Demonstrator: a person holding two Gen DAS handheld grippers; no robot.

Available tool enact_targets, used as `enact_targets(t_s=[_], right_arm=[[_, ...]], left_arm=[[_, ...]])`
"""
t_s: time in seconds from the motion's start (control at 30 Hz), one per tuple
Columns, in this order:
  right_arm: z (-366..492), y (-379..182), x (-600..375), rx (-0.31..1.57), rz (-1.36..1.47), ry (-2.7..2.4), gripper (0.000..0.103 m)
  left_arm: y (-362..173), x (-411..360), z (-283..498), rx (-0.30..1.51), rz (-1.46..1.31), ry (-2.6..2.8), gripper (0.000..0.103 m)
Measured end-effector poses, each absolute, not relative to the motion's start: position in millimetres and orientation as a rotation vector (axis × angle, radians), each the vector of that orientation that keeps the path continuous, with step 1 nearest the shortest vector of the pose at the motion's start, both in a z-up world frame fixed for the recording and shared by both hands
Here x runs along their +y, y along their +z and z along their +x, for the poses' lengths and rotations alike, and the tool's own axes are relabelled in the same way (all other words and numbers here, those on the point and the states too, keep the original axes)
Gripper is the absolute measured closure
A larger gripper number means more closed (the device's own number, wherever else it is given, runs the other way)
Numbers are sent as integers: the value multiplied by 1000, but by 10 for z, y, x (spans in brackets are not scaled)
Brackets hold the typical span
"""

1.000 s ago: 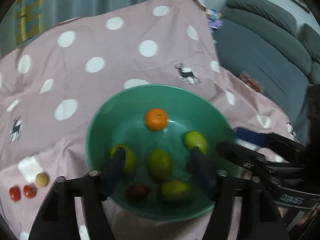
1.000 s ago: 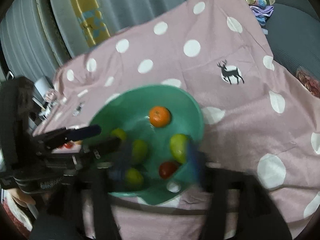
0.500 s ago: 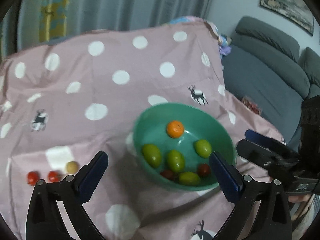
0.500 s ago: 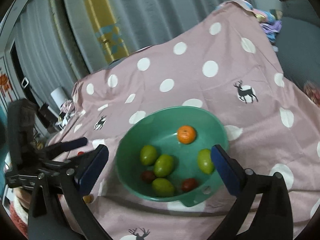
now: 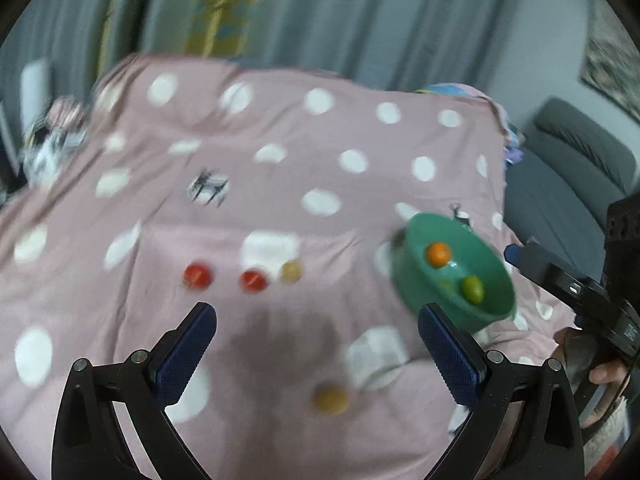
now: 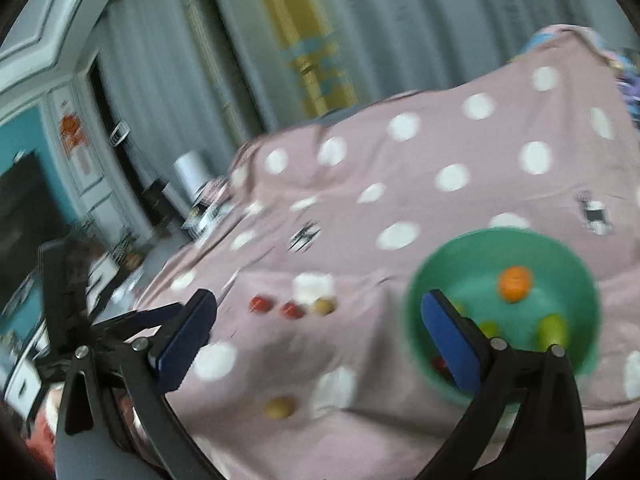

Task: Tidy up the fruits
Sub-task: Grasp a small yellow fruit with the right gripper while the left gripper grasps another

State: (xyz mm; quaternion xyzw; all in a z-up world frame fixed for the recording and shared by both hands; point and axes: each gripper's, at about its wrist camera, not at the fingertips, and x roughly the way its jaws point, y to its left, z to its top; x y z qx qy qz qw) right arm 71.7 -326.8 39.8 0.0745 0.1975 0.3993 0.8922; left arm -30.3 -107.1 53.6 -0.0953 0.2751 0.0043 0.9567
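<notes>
A pink spotted cloth point(image 5: 280, 184) is spread over the surface, and both views are blurred. The left gripper point(image 5: 318, 344) is held above the cloth with its jaws spread wide and nothing between them. The right gripper point(image 6: 318, 338) is likewise held with its jaws spread apart and empty; its right finger is seen in front of the near rim of the green bowl point(image 6: 576, 264).

The bowl point(image 5: 416, 236) is set on the cloth toward the right. An orange point(image 5: 439, 254) and a green fruit point(image 5: 472, 289) are seen inside it from the left wrist; from the right wrist further green fruits and something red are made out, though blur hides what they are.

Outside the bowl, two red fruits point(image 5: 197, 276) point(image 5: 253, 280) and a yellowish fruit point(image 5: 292, 271) are laid in a row on the cloth. Another yellowish fruit point(image 5: 330, 399) is found nearer, between the left gripper's fingers in that view.
</notes>
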Motion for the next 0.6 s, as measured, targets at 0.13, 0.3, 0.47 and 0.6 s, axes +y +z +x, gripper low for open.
enact_targets(t_s=[0.13, 0.3, 0.47, 0.6], right_arm=[[657, 184, -2833, 504, 65, 926, 0], [618, -140, -2473, 600, -118, 901, 0], [508, -380, -2333, 582, -286, 899, 4], [575, -488, -2275, 627, -281, 919, 6]], left_arm=[[113, -864, -299, 647, -145, 65, 3], [1, -833, -272, 671, -62, 91, 3], [36, -482, -271, 678, -226, 160, 3], [107, -280, -221, 663, -298, 151, 3]])
